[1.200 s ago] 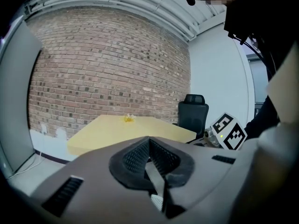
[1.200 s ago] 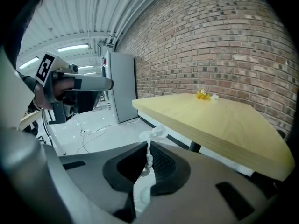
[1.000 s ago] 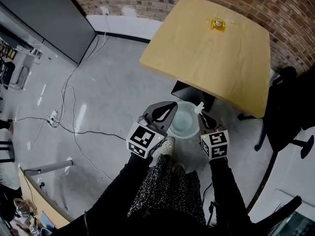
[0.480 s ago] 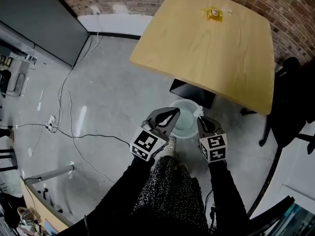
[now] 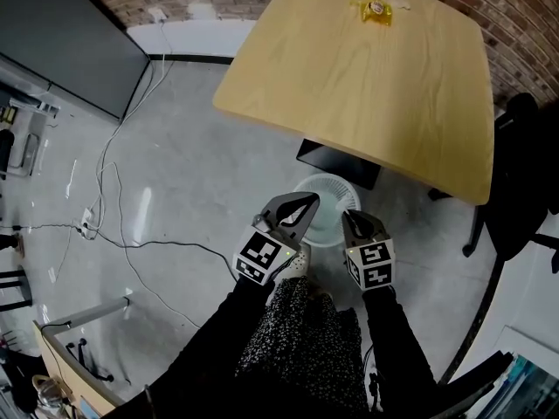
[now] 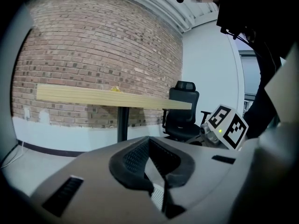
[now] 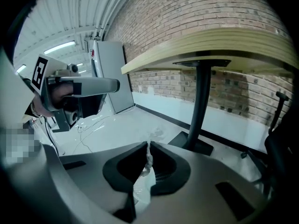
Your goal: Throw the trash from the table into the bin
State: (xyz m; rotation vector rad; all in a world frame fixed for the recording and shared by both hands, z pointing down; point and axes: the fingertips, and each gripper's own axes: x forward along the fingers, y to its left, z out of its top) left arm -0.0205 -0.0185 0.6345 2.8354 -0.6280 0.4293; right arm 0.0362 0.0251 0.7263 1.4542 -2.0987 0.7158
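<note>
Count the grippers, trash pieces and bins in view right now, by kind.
Grippers: 2 (left gripper, right gripper)
Trash pieces: 2 (yellow wrapper on the table, white scrap in the right gripper)
Bin: 1
Total: 5

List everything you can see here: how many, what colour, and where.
Table: one, light wood, by the brick wall.
Wrapper: one, yellow, on the table's far side.
Bin: one, white, on the floor beside the table's black base.
Chair: one, black, right of the table.
Cables: several, black and white, across the grey floor at left.
Paper scrap: one, white, pinched in the right gripper.
Left gripper: one, grey, shut and empty, at the bin's near rim.
Right gripper: one, grey, shut on the paper scrap, at the bin's near rim.
</note>
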